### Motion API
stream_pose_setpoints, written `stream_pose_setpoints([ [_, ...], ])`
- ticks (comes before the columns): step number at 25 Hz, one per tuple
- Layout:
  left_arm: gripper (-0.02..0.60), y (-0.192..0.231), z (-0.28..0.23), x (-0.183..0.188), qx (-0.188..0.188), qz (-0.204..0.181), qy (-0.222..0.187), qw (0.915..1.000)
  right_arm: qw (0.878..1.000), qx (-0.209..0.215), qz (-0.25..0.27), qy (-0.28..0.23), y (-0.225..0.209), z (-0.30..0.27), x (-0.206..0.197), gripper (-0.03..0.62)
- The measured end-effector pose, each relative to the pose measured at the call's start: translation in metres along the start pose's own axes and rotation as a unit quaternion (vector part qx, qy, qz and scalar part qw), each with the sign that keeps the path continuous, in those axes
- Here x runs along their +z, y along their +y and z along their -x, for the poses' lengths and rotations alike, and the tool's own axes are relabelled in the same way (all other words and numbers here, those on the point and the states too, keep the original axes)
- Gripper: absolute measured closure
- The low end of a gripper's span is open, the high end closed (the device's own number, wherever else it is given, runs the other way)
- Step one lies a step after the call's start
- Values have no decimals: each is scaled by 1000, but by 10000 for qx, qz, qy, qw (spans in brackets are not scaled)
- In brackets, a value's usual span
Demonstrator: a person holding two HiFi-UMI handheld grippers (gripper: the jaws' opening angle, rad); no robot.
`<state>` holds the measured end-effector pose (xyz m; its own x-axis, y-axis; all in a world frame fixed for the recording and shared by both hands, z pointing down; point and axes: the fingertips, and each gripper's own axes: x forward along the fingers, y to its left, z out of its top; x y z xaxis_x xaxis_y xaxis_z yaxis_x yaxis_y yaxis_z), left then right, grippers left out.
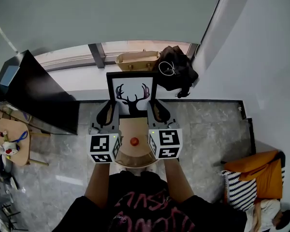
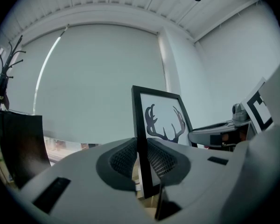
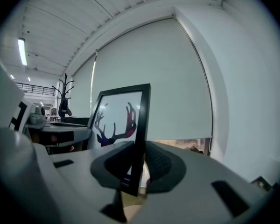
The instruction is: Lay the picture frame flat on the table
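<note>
A black picture frame (image 1: 132, 94) with a dark antlered deer head on white stands upright over the small round wooden table (image 1: 133, 153). My left gripper (image 1: 108, 114) is shut on the frame's left edge (image 2: 141, 149), and my right gripper (image 1: 158, 113) is shut on its right edge (image 3: 138, 139). Both sets of jaws press their ribbed pads against the black moulding. Each gripper view shows the other gripper beyond the print. The frame's lower edge is hidden behind the grippers.
A small red object (image 1: 134, 141) lies on the table between the marker cubes. A dark screen (image 1: 38, 94) stands at the left, a tan bag (image 1: 137, 60) and black bundle (image 1: 178, 69) at the window ledge. An orange cushion (image 1: 259, 174) lies at the right.
</note>
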<state>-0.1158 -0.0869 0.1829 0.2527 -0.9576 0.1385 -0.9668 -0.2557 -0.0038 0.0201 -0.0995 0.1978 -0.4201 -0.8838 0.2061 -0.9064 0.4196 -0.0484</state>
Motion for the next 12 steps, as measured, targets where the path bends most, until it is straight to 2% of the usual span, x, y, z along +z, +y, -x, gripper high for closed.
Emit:
stream_pose_setpoints([
  [12,509,10,-10,-42,45,128,401,9991,9990,87,-80,423,1,-19,-38,513],
])
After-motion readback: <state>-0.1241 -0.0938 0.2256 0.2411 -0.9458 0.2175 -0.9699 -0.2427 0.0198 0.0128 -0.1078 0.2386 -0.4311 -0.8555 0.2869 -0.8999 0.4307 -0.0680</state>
